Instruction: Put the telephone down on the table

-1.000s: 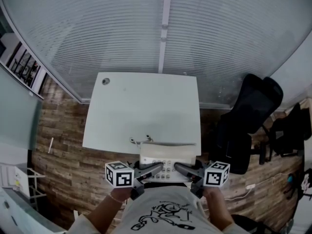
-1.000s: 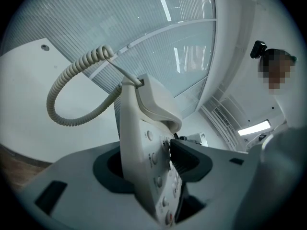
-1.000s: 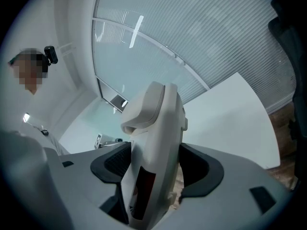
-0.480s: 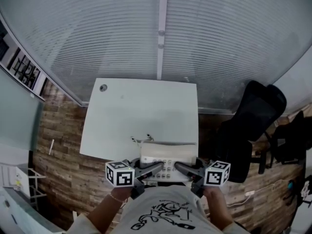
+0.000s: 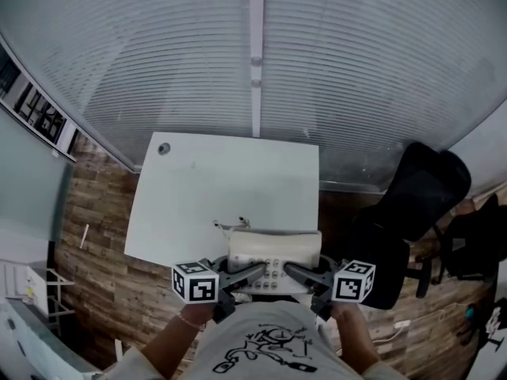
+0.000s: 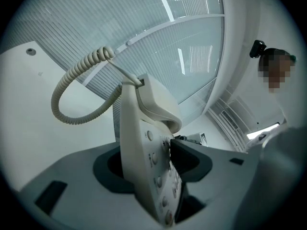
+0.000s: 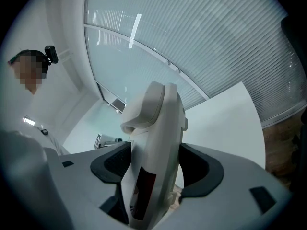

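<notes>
A cream desk telephone (image 5: 273, 258) with its handset on the cradle hangs between my two grippers, over the near edge of the white table (image 5: 198, 188). My left gripper (image 5: 260, 271) is shut on its left end and my right gripper (image 5: 288, 272) on its right end. In the left gripper view the telephone (image 6: 146, 143) stands edge-on between the dark pads, keypad facing right, and its coiled cord (image 6: 72, 92) loops up to the left. The right gripper view shows the telephone (image 7: 160, 138) clamped between the pads, with the table (image 7: 230, 123) beyond it.
A black office chair (image 5: 416, 200) stands right of the table. A frosted ribbed glass wall (image 5: 253, 54) runs behind the table. The tabletop has a round cable hole (image 5: 163, 148) at its far left corner. Wooden floor (image 5: 87, 252) lies on the left, with a white rack (image 5: 24, 295).
Both grippers have carried the telephone forward toward the table. Its far edge now overlaps the table's near edge. The grip on it is the same.
</notes>
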`<state>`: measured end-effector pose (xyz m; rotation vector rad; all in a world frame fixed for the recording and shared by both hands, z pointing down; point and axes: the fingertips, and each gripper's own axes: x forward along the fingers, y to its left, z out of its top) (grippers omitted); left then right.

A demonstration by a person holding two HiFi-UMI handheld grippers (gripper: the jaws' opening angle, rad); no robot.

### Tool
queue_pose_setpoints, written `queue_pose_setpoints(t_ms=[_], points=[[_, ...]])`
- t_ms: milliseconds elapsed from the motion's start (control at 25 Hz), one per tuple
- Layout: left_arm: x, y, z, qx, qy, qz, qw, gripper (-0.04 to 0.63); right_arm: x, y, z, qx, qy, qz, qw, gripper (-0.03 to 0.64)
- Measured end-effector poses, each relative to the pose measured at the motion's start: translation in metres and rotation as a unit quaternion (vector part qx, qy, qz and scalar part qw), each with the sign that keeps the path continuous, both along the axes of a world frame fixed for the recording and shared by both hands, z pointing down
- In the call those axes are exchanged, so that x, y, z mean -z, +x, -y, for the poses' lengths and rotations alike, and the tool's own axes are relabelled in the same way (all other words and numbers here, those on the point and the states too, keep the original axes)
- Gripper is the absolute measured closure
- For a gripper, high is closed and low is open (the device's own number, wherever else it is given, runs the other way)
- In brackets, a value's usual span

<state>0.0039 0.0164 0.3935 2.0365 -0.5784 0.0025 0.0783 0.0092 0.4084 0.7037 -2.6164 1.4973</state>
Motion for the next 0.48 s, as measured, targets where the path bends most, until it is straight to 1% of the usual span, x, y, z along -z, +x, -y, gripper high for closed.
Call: queue_pose_setpoints(t_ms=[240, 480], points=[[0.001, 0.014, 0.014, 0.007, -0.002, 0.005, 1.0000, 0.373, 0.000, 0.013, 0.015, 0.006, 0.000, 0.003, 1.000, 0.301], [-0.001, 0.028, 0.020, 0.011, 0.000, 0.000, 0.9999, 0.373, -0.002, 0.027, 0.022, 0.011, 0.001, 0.001, 1.000, 0.300]])
